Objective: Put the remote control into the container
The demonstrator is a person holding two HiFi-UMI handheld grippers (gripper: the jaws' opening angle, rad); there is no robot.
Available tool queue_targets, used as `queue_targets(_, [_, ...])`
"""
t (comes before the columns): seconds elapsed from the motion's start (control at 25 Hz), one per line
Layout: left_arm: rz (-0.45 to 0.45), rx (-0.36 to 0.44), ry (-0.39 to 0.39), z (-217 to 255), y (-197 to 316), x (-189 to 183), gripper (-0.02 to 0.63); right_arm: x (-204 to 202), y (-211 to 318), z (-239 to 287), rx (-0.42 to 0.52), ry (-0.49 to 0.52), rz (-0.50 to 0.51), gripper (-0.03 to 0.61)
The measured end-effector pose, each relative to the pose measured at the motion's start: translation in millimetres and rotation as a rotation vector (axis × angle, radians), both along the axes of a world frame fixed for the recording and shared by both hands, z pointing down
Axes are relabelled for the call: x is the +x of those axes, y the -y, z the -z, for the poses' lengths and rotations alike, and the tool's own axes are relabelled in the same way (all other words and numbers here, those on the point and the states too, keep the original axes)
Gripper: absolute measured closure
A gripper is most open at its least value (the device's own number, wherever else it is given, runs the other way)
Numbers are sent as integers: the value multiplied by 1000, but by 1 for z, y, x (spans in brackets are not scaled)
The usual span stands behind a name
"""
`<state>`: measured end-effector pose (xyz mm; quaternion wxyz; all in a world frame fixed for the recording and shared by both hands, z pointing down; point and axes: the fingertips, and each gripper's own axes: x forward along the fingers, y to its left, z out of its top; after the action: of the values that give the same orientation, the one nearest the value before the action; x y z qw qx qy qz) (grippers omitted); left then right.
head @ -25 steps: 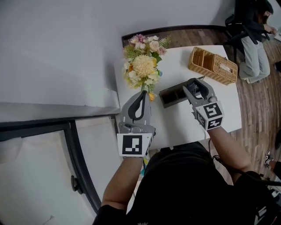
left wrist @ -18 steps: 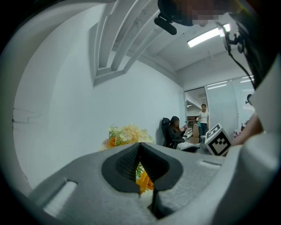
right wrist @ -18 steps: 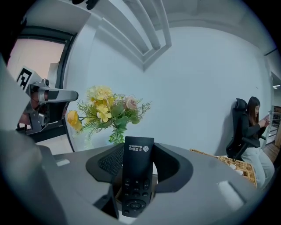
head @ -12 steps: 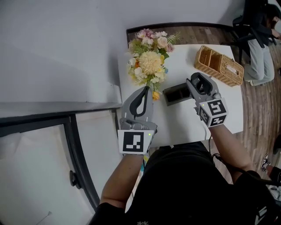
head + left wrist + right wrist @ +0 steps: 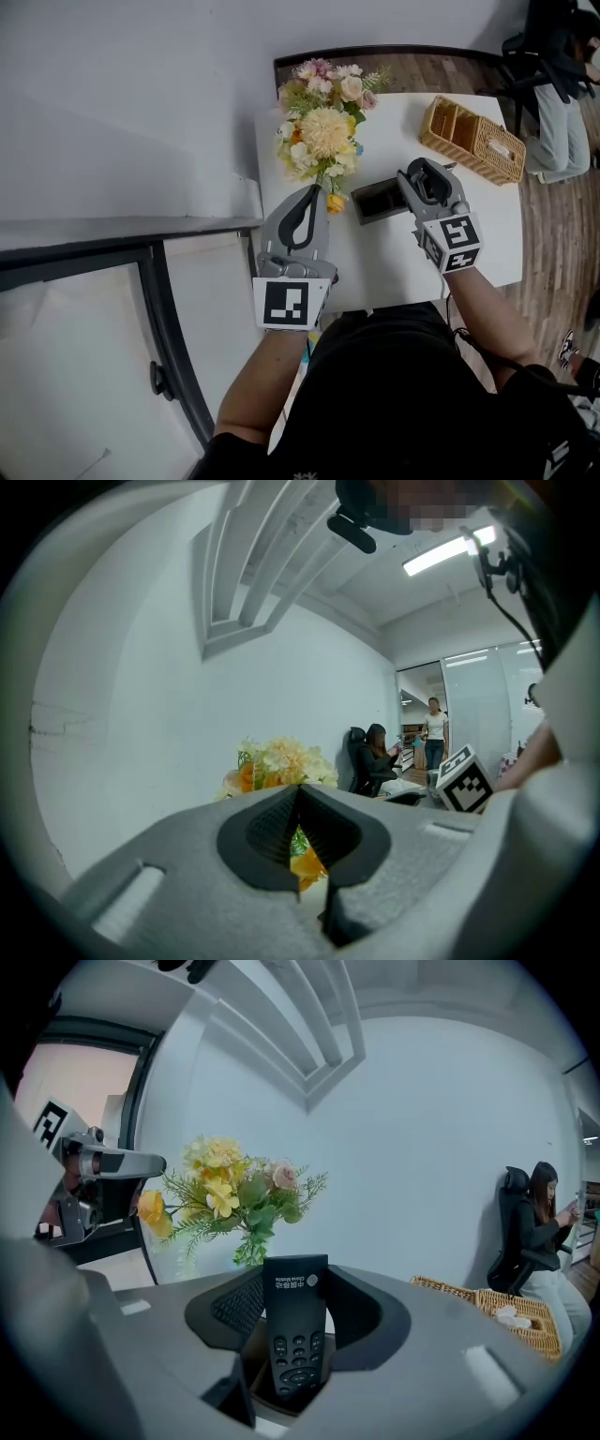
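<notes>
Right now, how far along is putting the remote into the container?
Done: the remote stands with its lower end in the container. In hand: the right gripper seems to hold it, its fingers having just been closing on it. Left: release and withdraw.

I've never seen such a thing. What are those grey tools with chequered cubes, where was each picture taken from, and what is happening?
No robot: a person holds a two-jaw gripper in each hand; the cubes belong to them. One picture comes from a camera on the person's head, looking down; the other two from cameras riding on the grippers. On the table stand a flower bouquet, a wicker basket and a dark container. The jaws of the right gripper have just been closing and seem to clamp a black remote control, its lower end in the container. The left gripper is shut and empty.
</notes>
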<state>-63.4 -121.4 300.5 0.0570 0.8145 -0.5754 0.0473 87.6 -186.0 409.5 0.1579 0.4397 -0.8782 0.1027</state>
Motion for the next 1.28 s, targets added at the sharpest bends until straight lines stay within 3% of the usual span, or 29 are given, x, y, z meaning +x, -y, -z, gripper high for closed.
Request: queue_targets(1.28, [22, -72, 26, -27, -14, 0, 614, 11, -24, -64, -77, -62, -17, 379])
